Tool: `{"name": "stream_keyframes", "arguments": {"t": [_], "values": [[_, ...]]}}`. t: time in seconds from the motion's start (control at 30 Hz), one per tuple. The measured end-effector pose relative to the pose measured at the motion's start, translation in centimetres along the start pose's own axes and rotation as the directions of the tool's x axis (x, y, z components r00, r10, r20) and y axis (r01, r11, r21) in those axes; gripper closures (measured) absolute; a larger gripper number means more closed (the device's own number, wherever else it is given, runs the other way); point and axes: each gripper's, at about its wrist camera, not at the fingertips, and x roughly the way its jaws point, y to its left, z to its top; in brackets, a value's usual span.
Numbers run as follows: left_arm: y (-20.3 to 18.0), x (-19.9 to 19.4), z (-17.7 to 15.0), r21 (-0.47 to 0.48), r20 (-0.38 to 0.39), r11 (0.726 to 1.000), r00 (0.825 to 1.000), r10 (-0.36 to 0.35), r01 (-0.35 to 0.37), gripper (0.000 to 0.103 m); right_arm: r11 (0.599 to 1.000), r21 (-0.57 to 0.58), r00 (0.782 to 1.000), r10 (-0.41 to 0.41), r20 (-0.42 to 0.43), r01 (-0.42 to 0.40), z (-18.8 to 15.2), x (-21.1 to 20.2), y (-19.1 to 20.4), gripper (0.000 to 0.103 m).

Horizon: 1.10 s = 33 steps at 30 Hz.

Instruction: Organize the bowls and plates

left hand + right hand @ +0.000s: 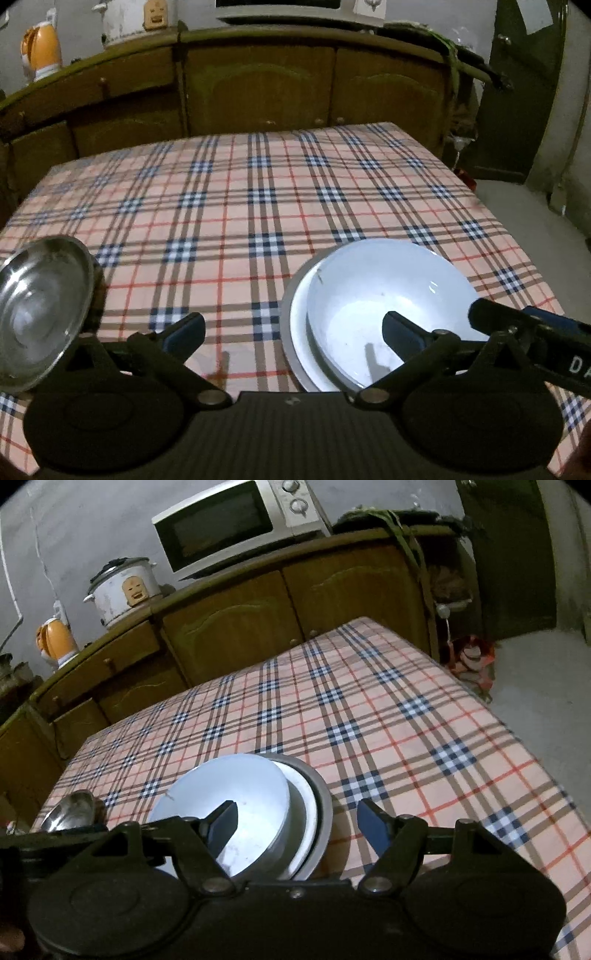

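Observation:
A white bowl (pixel 373 291) sits on a white plate (pixel 299 332), which lies in a steel plate (pixel 286 317) on the near right of the table. My left gripper (pixel 291 328) is open, with the stack's left rim between its fingers and no pad touching. A steel bowl (pixel 40 314) stands tilted at the far left, beside that gripper. In the right wrist view my right gripper (pixel 299 823) is open astride the stack's right rim, one finger over the white bowl (pixel 221 794) and the other outside the steel plate (pixel 325 805). The steel bowl (pixel 70 810) shows at the left.
The checked tablecloth (pixel 240 192) covers the table. Brown cabinets (pixel 258 85) run behind it and carry a microwave (pixel 229 524), a rice cooker (pixel 122 589) and an orange kettle (pixel 57 638). To the right the table edge drops to a grey floor (pixel 535 679).

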Motion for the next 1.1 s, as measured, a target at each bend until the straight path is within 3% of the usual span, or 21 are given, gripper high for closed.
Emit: {"name": "stream_keyframes", "arguments": {"t": [0.1,0.67,1.1], "values": [[0.1,0.2,-0.1,-0.004,-0.01,1.0,1.0,-0.023,0.023,0.0,1.0,-0.001,1.0,-0.006,-0.004,0.006,-0.1,0.3,-0.1,0.018],[-0.4,2.4,-0.3,0.053,-0.048,0.999,0.999,-0.004,0.007,0.0,1.0,0.024,0.997,0.009,-0.076,-0.007,-0.4,2.6,-1.0,0.018],[0.2,5.2,0.2,0.06,-0.112,0.996,0.992,-0.063,0.07,0.0,0.998,0.058,0.99,0.023,-0.14,-0.015,-0.1,5.5,-1.6,0.019]]}}
